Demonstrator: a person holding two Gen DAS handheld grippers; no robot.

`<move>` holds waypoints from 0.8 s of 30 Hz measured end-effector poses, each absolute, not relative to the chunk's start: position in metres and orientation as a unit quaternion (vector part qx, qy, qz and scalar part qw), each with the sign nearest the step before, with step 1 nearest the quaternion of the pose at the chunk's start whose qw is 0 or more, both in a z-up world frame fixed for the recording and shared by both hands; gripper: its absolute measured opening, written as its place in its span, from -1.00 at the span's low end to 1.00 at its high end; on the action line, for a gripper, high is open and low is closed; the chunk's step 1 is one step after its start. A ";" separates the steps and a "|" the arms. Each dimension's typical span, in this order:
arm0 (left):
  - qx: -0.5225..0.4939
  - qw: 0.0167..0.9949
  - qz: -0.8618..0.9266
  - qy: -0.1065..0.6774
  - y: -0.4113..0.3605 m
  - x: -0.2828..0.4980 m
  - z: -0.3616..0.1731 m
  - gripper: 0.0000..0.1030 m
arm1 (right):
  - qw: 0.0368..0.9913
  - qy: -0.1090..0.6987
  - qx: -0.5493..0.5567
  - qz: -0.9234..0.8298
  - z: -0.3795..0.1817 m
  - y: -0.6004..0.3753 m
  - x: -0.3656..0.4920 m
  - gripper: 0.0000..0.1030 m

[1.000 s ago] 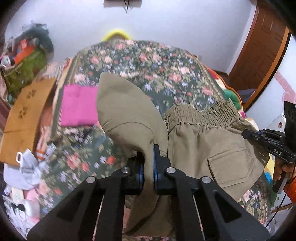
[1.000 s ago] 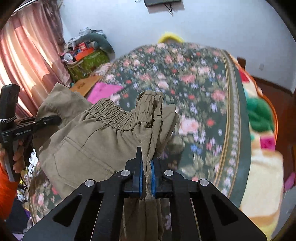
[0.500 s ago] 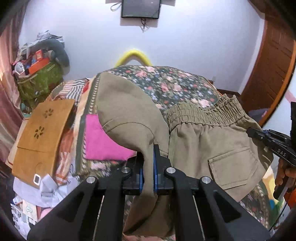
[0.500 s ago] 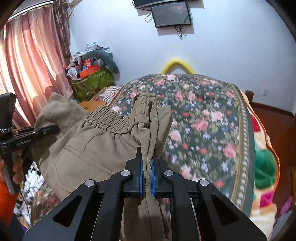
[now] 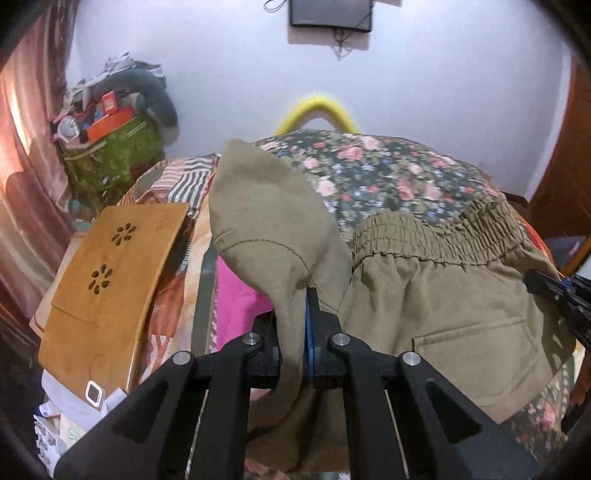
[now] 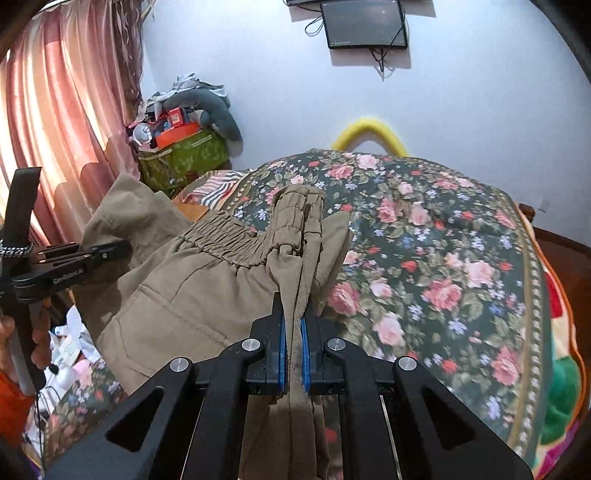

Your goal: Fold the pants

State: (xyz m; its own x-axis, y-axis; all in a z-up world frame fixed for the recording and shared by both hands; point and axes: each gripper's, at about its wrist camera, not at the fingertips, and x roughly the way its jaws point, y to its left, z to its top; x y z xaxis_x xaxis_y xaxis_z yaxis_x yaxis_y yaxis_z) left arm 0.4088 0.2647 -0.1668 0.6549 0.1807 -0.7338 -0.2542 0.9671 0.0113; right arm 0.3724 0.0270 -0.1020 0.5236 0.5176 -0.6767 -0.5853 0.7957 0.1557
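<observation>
Nearest the lenses, both tools are clamped on cloth. Left gripper (image 5: 293, 332) has its jaws closed on a bunched hem or leg edge of the khaki pants (image 5: 436, 317); right gripper (image 6: 292, 347) pinches a gathered strip at the end of the elastic waistband (image 6: 225, 240). Between the two, the garment hangs spread and slack, back pocket (image 5: 476, 354) facing the left camera, held above the near edge of the bed (image 6: 443, 258) rather than lying on it.

Assessment: pants appear raised for laying out or a first fold; no completed fold is visible. Lowering, flattening and all creasing remain, in my judgement.

Further along the bed's left edge lie a pink cloth (image 5: 236, 306) and a wooden board (image 5: 110, 280). Beyond, a green bag (image 6: 184, 155) sits by the curtain, a screen (image 6: 364, 24) on the far wall.
</observation>
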 end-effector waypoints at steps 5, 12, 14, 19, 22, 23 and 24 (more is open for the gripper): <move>-0.046 0.900 0.143 0.409 0.290 0.436 -0.201 -0.85 | 0.868 0.379 -0.061 0.315 -0.125 0.052 0.385 -0.89; -0.048 0.890 0.166 0.423 0.314 0.460 -0.250 -0.86 | 0.860 0.399 -0.081 0.309 -0.160 0.079 0.397 -0.89; -0.073 0.884 0.170 0.430 0.326 0.463 -0.265 -0.87 | 0.855 0.409 -0.082 0.307 -0.171 0.083 0.398 -0.89; -0.117 0.865 0.173 0.457 0.348 0.464 -0.296 -0.86 | 0.850 0.422 -0.082 0.305 -0.185 0.083 0.397 -0.85; -0.116 0.858 0.164 0.473 0.351 0.457 -0.305 -0.80 | 0.842 0.434 -0.082 0.309 -0.185 0.079 0.398 -0.74; -0.114 0.856 0.164 0.476 0.351 0.455 -0.306 -0.78 | 0.840 0.439 -0.081 0.308 -0.185 0.077 0.398 -0.70; -0.108 0.853 0.165 0.483 0.351 0.451 -0.309 -0.77 | 0.839 0.442 -0.081 0.306 -0.185 0.075 0.397 -0.64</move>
State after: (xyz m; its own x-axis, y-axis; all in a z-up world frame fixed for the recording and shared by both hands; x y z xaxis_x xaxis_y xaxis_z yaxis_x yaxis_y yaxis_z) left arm 0.4514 0.3511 -0.3086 0.4786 0.1763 -0.8602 -0.3855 0.9224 -0.0254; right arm 0.3967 0.0748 -0.1846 0.4215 0.4424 -0.7916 -0.5857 0.7992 0.1349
